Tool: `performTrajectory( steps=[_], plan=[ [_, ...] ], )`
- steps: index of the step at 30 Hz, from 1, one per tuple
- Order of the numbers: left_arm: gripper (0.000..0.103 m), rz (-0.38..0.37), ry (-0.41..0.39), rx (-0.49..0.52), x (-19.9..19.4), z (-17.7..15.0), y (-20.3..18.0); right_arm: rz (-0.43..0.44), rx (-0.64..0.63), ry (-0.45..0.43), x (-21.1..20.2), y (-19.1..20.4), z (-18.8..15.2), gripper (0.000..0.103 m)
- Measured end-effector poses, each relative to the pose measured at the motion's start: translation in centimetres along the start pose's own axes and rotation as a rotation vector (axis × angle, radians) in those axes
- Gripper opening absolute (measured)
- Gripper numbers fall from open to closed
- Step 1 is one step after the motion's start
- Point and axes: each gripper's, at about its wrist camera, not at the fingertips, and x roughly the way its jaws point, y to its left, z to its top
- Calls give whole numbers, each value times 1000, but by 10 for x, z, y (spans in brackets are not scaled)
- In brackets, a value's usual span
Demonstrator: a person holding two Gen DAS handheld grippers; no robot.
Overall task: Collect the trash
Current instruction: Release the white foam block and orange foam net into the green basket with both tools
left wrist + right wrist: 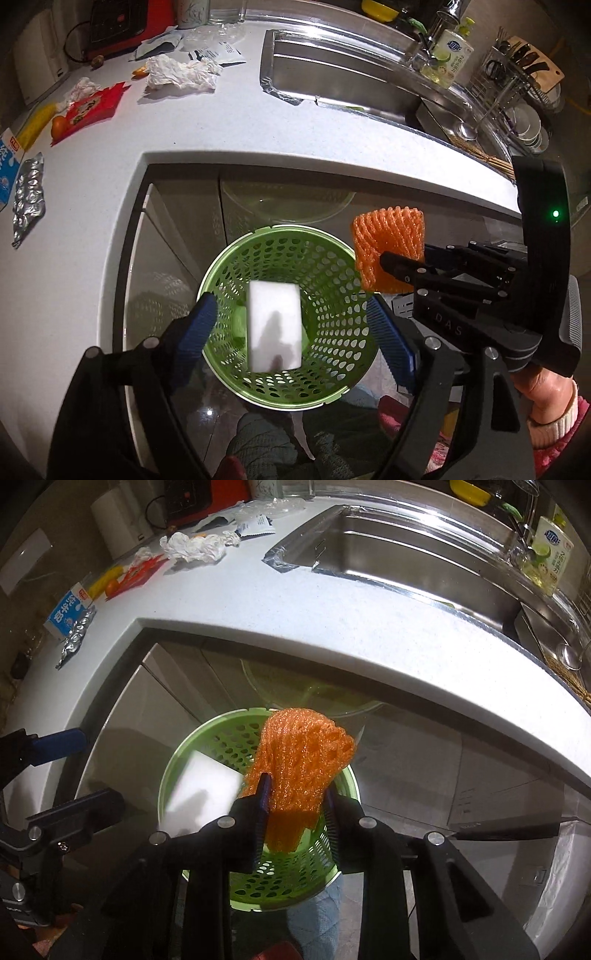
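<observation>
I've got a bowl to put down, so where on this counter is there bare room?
The white countertop is bare between the crumpled tissue, the sink and the front edge. The left end is crowded: red wrapper, foil packet, milk carton.

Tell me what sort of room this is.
Most likely a home kitchen: a stainless sink is set into the white countertop, with a dish soap bottle and a dish rack holding knives and plates beside it.

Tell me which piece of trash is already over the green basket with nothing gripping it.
The white block: it sits loose within the green basket, between the open left gripper. The orange foam net is clamped in the right gripper.
</observation>
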Motion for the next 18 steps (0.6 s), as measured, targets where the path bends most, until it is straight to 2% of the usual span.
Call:
performTrajectory(
  steps=[4,9,13,18],
  plan=[
    [87,22,-22,15,-9,2,-3,-5,-20,13,1,1,-2,48],
    [89,38,-52,1,-18,8,2,-2,-27,-7,-7,2,4,65],
    [91,59,-83,-31,-30,13,13,11,-21,-50,-22,3,17,71],
    [92,118,-143,-106,-50,21,44,18,-15,-129,-45,10,49,87]
  ],
)
